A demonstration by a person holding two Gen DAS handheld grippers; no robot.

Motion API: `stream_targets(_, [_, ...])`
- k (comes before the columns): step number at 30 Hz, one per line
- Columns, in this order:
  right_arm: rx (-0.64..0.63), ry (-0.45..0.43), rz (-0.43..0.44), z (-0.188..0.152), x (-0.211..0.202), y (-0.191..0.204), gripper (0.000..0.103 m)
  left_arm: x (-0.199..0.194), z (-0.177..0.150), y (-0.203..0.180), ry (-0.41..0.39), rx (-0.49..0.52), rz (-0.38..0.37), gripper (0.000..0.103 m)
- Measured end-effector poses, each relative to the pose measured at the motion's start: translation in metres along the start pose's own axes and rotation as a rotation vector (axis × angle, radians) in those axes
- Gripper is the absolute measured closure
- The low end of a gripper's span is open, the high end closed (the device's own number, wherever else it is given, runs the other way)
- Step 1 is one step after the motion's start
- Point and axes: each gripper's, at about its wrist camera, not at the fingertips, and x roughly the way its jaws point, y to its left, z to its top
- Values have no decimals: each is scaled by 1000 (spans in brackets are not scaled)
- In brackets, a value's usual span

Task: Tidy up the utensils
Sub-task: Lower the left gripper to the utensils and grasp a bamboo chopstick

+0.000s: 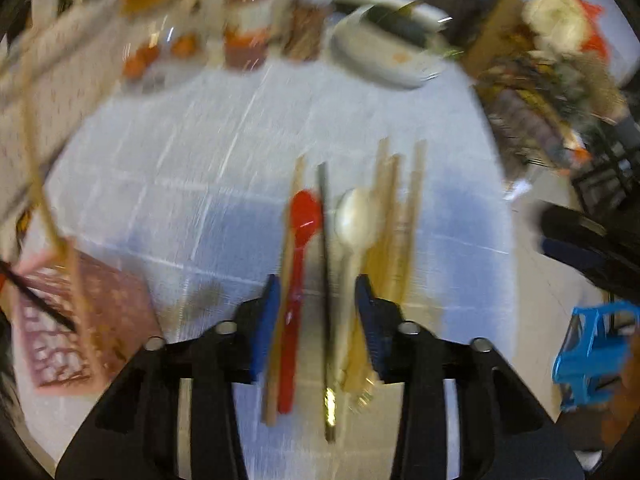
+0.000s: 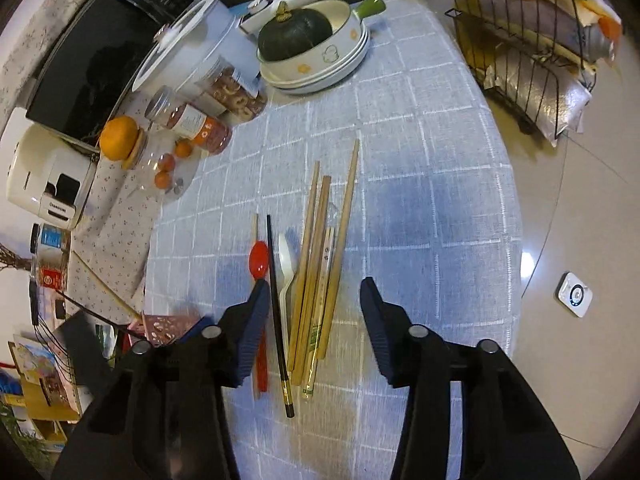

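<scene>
A row of utensils lies on the blue checked tablecloth (image 2: 420, 200): a red spoon (image 2: 259, 262), a black chopstick (image 2: 277, 300), a white spoon (image 2: 286, 276) and several wooden chopsticks (image 2: 320, 248). My right gripper (image 2: 316, 300) is open, hovering above their near ends. The left wrist view is blurred; my left gripper (image 1: 318, 296) is open above the same row, with the red spoon (image 1: 298, 264), black chopstick (image 1: 326, 280) and white spoon (image 1: 354, 224) between its fingers and the wooden chopsticks (image 1: 400, 216) just to the right.
At the table's back stand stacked plates with a green squash (image 2: 296, 34), jars (image 2: 192, 120), an orange (image 2: 118, 138) and a white pot (image 2: 188, 56). A wire rack (image 2: 532, 48) stands on the floor at right. A pink patterned holder (image 1: 76, 320) sits at left.
</scene>
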Motion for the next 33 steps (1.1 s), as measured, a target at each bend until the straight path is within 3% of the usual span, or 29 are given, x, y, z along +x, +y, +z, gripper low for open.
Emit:
stream_targets(3, [-6, 6, 0, 1, 1, -1, 62, 22, 7, 8, 9, -6, 30, 73])
stream_targets(6, [-10, 16, 3, 4, 6, -1, 63, 37, 9, 9, 37, -1, 54, 84])
stream_targets(9, [-20, 24, -3, 5, 11, 0, 63, 46, 14, 13, 55, -3, 70, 84])
stream_targets(11, [-24, 31, -6, 6, 15, 1, 63, 49, 16, 15, 58, -9, 57, 84])
stream_targets(14, [-41, 41, -10, 5, 19, 3, 66, 51, 17, 7, 65, 57, 69, 84])
stream_targets(16, [-48, 47, -15, 5, 22, 4, 69, 52, 18, 1, 86, 107, 59, 91])
stream_targets(17, [-50, 50, -19, 5, 23, 4, 70, 52, 18, 2, 106, 94, 19, 97])
stream_targets(19, [-53, 56, -25, 6, 26, 3, 71, 50, 15, 3, 121, 71, -2, 97])
stream_targets(30, [-61, 124, -46, 5, 58, 0, 80, -4, 6, 6, 20, 52, -68, 97])
stream_targets(33, [-58, 123, -69, 9, 68, -2, 80, -33, 7, -6, -44, 73, -93, 97])
